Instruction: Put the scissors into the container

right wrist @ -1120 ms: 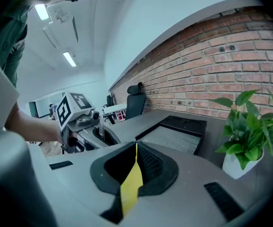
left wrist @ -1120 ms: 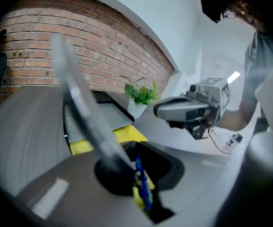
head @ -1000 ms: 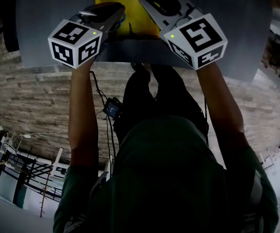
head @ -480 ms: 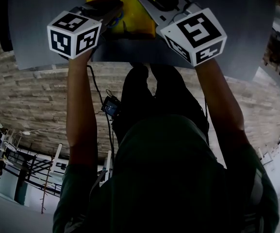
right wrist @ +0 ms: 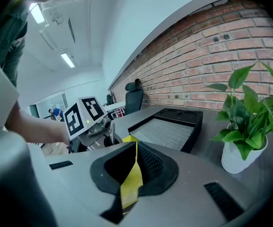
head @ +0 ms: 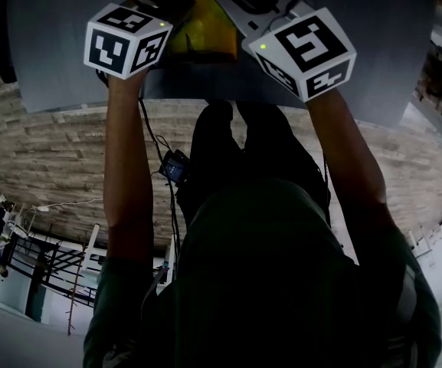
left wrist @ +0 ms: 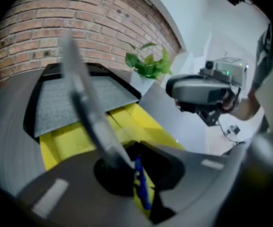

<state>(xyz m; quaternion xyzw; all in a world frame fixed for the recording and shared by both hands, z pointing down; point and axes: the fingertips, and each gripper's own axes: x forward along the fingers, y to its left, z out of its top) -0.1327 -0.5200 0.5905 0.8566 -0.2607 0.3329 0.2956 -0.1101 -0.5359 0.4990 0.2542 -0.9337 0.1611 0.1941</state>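
Standing beyond the yellow container (left wrist: pixel 63 143) are black tray (left wrist: pixel 65 102) and plant (left wrist: pixel 148 66).

1. The right gripper (right wrist: pixel 135 159) presses its black jaws together on a thin yellow container wall (right wrist: pixel 129 188).
2. To its left is the left gripper (right wrist: pixel 98 129), marker cube facing here.
3. Farther off, a black rectangular tray (right wrist: pixel 196 118) holding a grey mat (right wrist: pixel 162 132) lies on the grey table (right wrist: pixel 207 144).
4. At right, a green leafy plant (right wrist: pixel 247 112) stands in a white pot (right wrist: pixel 238 157), before a red brick wall (right wrist: pixel 198 46).
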